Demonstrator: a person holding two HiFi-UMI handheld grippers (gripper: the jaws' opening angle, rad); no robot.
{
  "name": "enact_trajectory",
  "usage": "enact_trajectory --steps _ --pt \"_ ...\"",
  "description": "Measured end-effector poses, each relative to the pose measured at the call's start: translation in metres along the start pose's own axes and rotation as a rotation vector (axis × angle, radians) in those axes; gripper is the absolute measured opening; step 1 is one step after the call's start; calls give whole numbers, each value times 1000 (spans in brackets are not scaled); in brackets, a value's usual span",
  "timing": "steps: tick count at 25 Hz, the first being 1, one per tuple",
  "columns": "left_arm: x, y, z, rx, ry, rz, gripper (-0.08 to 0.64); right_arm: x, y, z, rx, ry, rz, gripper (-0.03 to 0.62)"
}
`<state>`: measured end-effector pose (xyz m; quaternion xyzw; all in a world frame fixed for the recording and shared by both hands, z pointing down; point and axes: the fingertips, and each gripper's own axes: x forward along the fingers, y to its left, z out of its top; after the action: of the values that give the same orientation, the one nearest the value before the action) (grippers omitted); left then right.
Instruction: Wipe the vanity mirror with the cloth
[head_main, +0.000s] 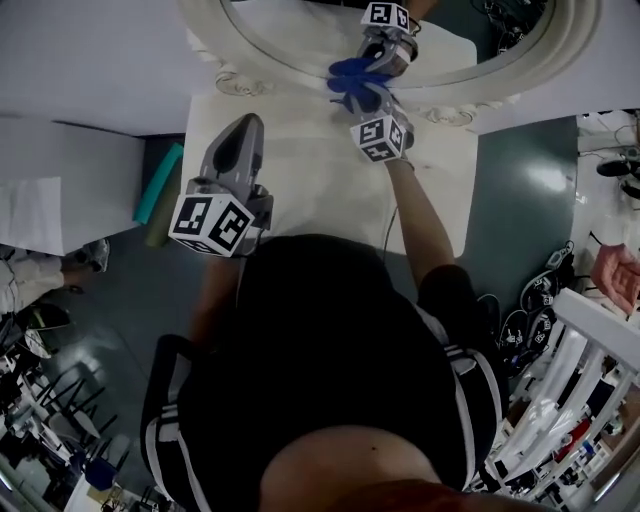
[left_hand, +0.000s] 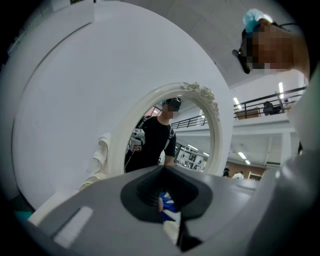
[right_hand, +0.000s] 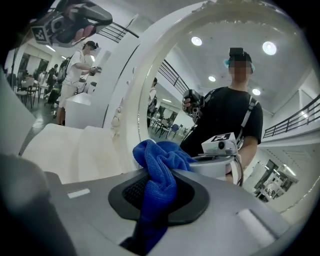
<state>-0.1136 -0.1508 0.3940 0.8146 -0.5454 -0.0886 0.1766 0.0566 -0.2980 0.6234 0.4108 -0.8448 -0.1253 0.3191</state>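
The round vanity mirror (head_main: 300, 25) in its ornate white frame (head_main: 520, 75) stands at the back of the white table (head_main: 300, 190). My right gripper (head_main: 365, 95) is shut on a bunched blue cloth (head_main: 355, 82), which sits at the lower edge of the glass by the frame. The right gripper view shows the cloth (right_hand: 160, 160) squeezed in the right gripper (right_hand: 160, 195), close to the frame (right_hand: 145, 75). My left gripper (head_main: 247, 125) hovers over the table's left part, shut and holding nothing. It points at the mirror (left_hand: 190, 135), well short of it.
A teal roll (head_main: 158, 185) lies on the floor left of the table. A person (head_main: 40, 270) stands at far left and a hand (head_main: 615, 275) shows at the right. White racks (head_main: 580, 400) crowd the lower right. A cable (head_main: 388, 225) runs along my right arm.
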Motion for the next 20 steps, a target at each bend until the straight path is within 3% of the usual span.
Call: enact_trajectory --steps 4,8,16,20 --pt "-10 7 2 -3 -8 18 11 14 17 14 72 -9 69 58" --pt "-14 11 6 -2 -17 32 11 10 19 40 224 -64 104 61" --pt "-5 1 5 -8 -31 -4 11 -57 -9 138 477 -355 52 61" --pt "2 -8 6 -6 -33 -36 11 -105 -27 172 554 -462 2 61"
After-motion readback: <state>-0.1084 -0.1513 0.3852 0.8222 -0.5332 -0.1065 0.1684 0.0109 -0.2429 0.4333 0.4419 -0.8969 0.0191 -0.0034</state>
